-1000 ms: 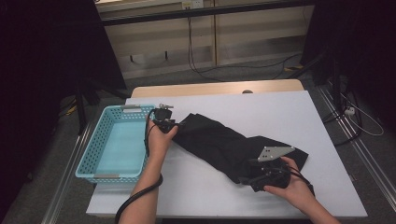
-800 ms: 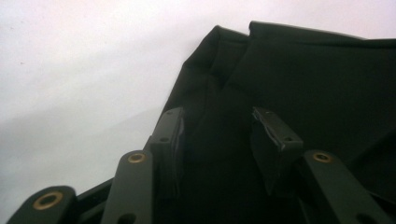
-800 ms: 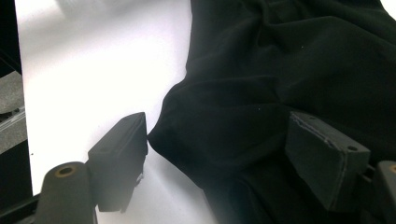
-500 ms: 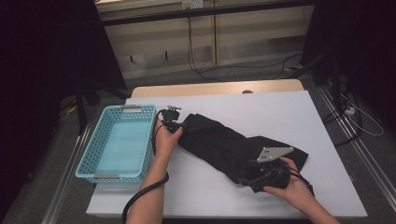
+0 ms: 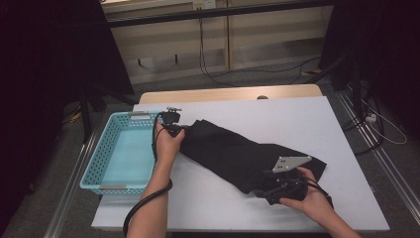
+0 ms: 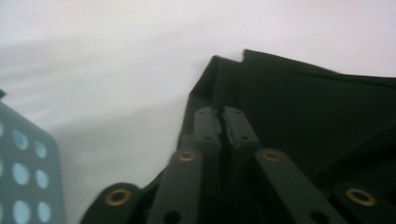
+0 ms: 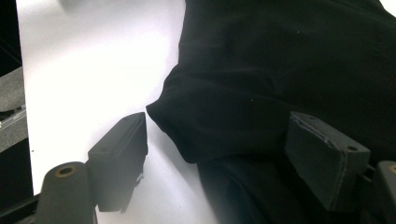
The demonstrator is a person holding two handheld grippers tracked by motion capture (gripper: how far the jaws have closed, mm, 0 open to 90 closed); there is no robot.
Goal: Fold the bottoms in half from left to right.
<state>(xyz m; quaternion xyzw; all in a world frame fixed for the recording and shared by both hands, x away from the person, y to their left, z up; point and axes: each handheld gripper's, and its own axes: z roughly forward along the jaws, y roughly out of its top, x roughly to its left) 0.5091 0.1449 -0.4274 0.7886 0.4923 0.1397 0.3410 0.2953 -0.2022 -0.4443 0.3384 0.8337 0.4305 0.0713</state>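
White table (image 5: 208,198): left tongs (image 6: 223,122) have just been closing, pinching black cloth (image 5: 237,153) at nine o'clock; right tongs (image 7: 219,154) spread, so cloth may slip.

Black cloth (image 5: 237,153) stretched slantwise across white surface (image 5: 297,119), left gripper (image 5: 171,130) at its upper-left end beside light-blue basket (image 5: 106,161), right gripper (image 5: 275,188) at its lower-right end, cable trailing off front edge.

The left gripper (image 6: 220,122), which a second ago stands with its jaws apart at the upper-left end of the folded black cloth garment (image 5: 237,153), now has them nearly together, pinching that cloth's edge after closing and easing slightly.
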